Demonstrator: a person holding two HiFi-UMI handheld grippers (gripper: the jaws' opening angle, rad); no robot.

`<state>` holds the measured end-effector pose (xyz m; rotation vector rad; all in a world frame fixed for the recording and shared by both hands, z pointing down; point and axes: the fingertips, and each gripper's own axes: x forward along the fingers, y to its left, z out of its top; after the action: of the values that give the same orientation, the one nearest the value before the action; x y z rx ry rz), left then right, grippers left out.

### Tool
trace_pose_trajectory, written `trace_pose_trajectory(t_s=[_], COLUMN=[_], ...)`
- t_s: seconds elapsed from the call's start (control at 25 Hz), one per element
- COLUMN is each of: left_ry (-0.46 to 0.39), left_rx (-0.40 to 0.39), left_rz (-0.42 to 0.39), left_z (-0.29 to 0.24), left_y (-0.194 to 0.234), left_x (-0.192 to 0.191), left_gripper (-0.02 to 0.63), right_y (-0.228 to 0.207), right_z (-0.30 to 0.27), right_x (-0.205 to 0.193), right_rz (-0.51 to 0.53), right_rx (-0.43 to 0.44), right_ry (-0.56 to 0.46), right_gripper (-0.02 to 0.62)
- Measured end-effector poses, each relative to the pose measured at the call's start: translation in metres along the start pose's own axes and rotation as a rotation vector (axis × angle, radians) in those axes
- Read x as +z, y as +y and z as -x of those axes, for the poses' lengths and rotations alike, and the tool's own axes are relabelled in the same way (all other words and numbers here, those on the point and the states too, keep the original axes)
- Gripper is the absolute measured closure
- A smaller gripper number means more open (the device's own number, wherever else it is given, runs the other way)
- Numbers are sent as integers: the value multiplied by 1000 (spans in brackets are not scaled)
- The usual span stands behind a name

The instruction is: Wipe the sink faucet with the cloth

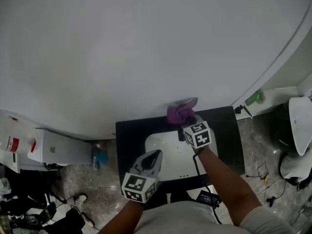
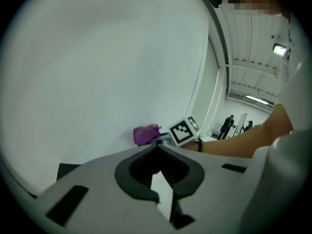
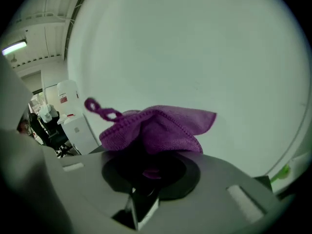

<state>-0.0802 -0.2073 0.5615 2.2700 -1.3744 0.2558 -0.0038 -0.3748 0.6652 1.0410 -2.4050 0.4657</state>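
The purple cloth (image 1: 181, 112) is bunched at the back of the black counter (image 1: 225, 130), against the white wall. My right gripper (image 1: 184, 124) is shut on it. In the right gripper view the cloth (image 3: 157, 129) drapes over the jaws and hides their tips, with a loop sticking out to the left. The faucet is hidden beneath the cloth. My left gripper (image 1: 156, 153) hangs over the left side of the white sink basin (image 1: 165, 147), shut with nothing in it. From the left gripper (image 2: 157, 146) view the cloth (image 2: 146, 134) and the right gripper's marker cube (image 2: 184, 129) lie ahead.
A white wall stands right behind the counter. A green bottle (image 1: 254, 97) lies on a ledge at the right. A white cabinet (image 1: 56, 147) and a blue bottle (image 1: 100, 157) are at the left. A dark bin (image 1: 284, 126) and cables are on the floor at the right.
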Motion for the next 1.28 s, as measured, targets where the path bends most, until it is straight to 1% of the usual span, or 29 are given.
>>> trace_pose_trajectory(t_s=[0.12,0.16,0.2,0.28,0.32,0.36,0.44,0.52,0.6,0.64,0.72,0.8,0.84,0.92,1.04,1.16,1.28], left_ry=[3,4,7,11,12,13,20,26,25,23,20,17,15,13,16,15,7], left_rx=[-16,-22,-27,-37,-40,-44,-52,-62,-70,-73,-78,-81,-80,-75,-63,-58,-65], left_rz=[7,-1,-13,-31,-35,-37,-39,-35,-27,-24,-20,-23,-29,-49,-61,-48,-33], left_z=[-3,-4,-5,-5,-5,-5,-7,-8,-9,-9,-8,-6,-4,-1,2,3,5], left_y=[11,14,17,20,21,22,23,25,29,31,35,35,35,34,32,32,30], left_x=[6,8,11,15,17,18,17,15,15,15,14,15,17,20,20,17,15], left_gripper=[600,600,600,600,600,600,600,600,600,600,600,600,600,600,600,600,600], right_y=[30,35,34,17,5,-6,-15,-8,12,25,48,46,37,16,-1,5,35], right_z=[33,38,39,26,14,-1,-21,-15,10,25,45,45,37,15,-10,-4,25], right_x=[-35,-38,-30,4,21,32,32,16,-8,-25,-61,-83,-84,-71,-61,-70,-100], right_rz=[-12,-13,-9,5,10,15,25,14,-22,-30,-22,-10,-4,18,29,26,13], right_rx=[14,16,9,-27,-45,-58,-66,-69,-65,-60,-56,-82,-104,-141,-148,-142,-108], right_ry=[28,31,16,-42,-55,-47,0,6,-14,-6,47,82,78,48,33,37,62], right_gripper=[534,532,532,532,532,532,532,532,534,534,534,534,534,532,531,534,535])
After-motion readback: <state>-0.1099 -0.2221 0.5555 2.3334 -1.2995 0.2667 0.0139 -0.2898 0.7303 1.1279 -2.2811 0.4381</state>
